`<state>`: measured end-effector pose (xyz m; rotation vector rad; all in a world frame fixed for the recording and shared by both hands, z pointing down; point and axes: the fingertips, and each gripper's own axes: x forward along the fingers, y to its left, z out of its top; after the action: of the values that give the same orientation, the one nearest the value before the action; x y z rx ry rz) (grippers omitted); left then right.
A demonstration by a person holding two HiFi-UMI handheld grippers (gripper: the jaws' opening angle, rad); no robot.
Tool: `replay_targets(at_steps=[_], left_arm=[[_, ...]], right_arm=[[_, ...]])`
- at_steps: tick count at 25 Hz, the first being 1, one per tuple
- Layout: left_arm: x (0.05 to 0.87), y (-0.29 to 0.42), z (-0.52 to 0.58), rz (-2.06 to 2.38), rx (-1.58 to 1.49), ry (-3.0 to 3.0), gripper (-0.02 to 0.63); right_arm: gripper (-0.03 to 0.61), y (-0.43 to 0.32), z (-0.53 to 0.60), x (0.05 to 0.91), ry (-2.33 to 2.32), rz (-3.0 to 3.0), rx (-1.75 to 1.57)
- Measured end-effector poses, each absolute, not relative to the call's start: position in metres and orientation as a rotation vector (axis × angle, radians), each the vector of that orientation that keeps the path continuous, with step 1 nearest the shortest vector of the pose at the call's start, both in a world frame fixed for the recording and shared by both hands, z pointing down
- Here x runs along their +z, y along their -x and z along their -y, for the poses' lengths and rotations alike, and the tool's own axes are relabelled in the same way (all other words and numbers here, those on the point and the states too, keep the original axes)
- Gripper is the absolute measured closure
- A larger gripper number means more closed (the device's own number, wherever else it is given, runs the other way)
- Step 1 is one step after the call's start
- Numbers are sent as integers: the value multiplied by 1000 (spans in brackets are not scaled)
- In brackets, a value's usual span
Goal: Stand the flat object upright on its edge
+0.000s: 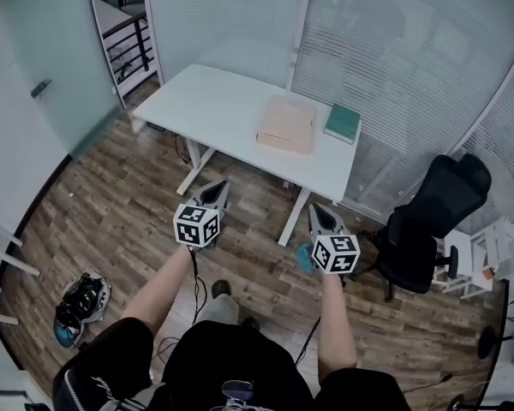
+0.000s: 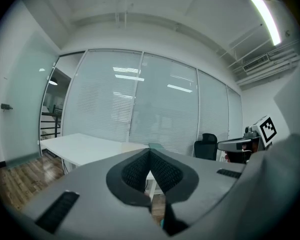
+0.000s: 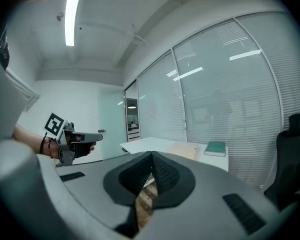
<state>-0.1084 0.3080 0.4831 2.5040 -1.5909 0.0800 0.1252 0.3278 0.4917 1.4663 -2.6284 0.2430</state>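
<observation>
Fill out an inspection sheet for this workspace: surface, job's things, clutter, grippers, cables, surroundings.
Surface: white rectangular table on a wood-plank floor.
Job's things: pale beige flat rectangular pad lies flat near the table's right end; dark green hardcover book lies flat just right of it. Neither stands on edge yet.
Clutter: pair of dark sneakers on the floor at left.
Grippers: left gripper and right gripper both shut, nothing between the jaws, held short of the table.
Cables: thin black cable on the floor by the person's feet.
Surroundings: black office chair right of the table; glass walls with blinds behind.
</observation>
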Motion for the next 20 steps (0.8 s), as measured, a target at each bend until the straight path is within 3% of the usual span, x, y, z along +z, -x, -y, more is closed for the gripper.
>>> replay_targets(at_steps=[20], left_arm=[[509,100,-191,1525,81,-2494,594]], right_arm=[[557,-124,-216,520,-1455,2562,302]])
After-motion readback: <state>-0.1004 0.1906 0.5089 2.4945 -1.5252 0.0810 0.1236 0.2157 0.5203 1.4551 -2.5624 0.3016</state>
